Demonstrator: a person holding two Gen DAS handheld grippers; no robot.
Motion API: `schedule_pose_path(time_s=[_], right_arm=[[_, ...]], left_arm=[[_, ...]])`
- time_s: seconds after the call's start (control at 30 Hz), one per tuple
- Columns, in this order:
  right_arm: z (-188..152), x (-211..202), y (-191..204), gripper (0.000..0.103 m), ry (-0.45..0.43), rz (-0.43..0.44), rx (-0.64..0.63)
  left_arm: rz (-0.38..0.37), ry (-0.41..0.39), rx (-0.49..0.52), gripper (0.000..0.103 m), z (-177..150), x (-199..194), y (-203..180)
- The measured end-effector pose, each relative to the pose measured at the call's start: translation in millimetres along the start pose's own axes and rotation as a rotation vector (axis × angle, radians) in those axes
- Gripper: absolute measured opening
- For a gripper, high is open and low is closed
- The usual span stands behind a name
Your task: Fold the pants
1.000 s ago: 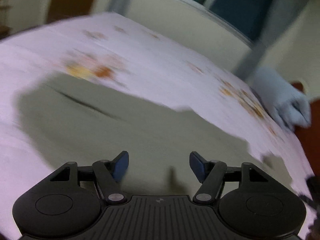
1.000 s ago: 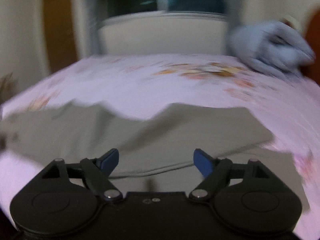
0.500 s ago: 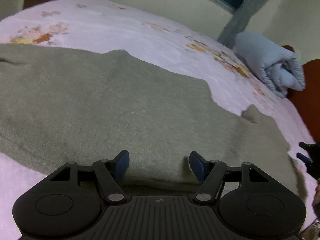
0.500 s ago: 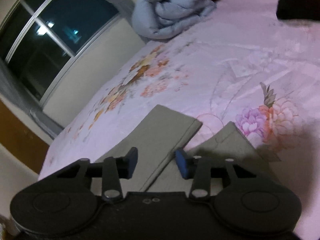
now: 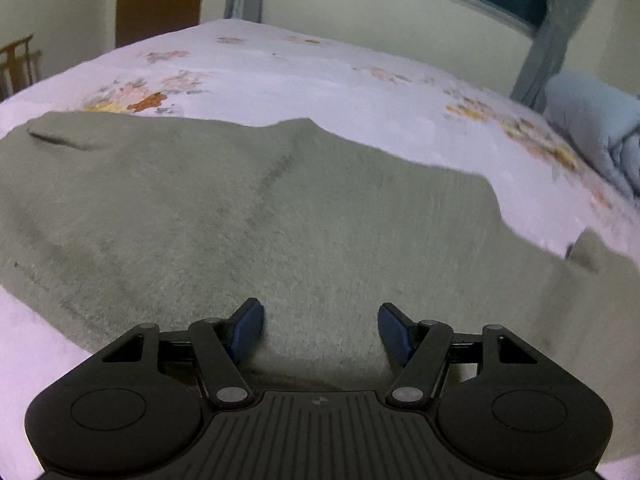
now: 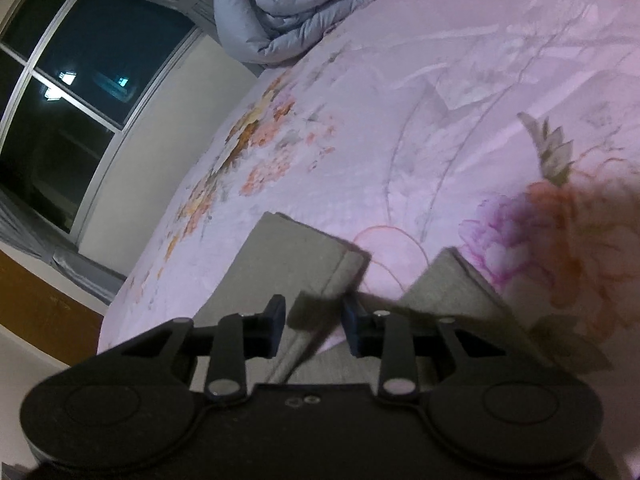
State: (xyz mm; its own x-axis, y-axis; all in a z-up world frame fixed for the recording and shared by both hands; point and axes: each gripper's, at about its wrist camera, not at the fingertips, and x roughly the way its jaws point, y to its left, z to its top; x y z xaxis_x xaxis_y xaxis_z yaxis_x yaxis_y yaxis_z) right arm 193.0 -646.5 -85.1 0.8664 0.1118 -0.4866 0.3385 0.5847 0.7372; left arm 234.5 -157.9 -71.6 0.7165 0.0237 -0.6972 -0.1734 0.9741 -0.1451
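Since the earlier frames, the right gripper [image 6: 314, 330] has narrowed its gap and sits lower over the pants [image 5: 280, 232]; the left-wrist view has lifted slightly, showing more of the far wall. Pants: olive-grey, spread flat on the pink floral bedsheet [image 5: 320, 80]; in the right-wrist view two leg ends [image 6: 296, 256] lie side by side, slightly apart, with a strip of sheet between them. Right gripper: tilted, pointing along the legs toward the hems; fingers [image 6: 276, 328] partly closed around a raised, blurred flap of the grey fabric; whether they actually grip it cannot be told. Left gripper [image 5: 320, 328]: low over the broad part of the pants, roughly level; fingers [image 5: 248, 328] wide apart, nothing between them but cloth below. No legible writing or brand marks. Beyond the sheet: a rolled blue duvet [image 6: 296, 8]; a dark window [image 6: 76, 92].
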Motion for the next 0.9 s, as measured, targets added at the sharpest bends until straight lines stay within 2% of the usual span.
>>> schedule_pose_path(time_s=[0.17, 0.33, 0.5, 0.67, 0.9], right_arm=[[6.1, 6.5, 4.7, 0.002, 0.011, -0.023, -0.023], [8.7, -28.9, 30.3, 0.001, -0.049, -0.016, -0.132], [5.7, -101.6, 51.0, 0.000, -0.132, -0.016, -0.212], [-9.9, -140.8, 31.6, 0.000, -0.132, -0.090, -0.210], [-42.8, -130.5, -16.8, 0.000, -0.095, -0.186, -0.095]], left_arm=[[0.008, 0.015, 0.054, 0.067, 2.0, 0.7, -6.1], [-0.049, 0.070, 0.083, 0.067, 9.8, -2.2, 3.0], [-0.138, 0.125, 0.155, 0.067, 19.1, -7.7, 17.2], [-0.233, 0.143, 0.200, 0.066, 15.4, -21.1, 45.0], [-0.326, 0.187, 0.163, 0.067, 21.8, -20.9, 68.7]])
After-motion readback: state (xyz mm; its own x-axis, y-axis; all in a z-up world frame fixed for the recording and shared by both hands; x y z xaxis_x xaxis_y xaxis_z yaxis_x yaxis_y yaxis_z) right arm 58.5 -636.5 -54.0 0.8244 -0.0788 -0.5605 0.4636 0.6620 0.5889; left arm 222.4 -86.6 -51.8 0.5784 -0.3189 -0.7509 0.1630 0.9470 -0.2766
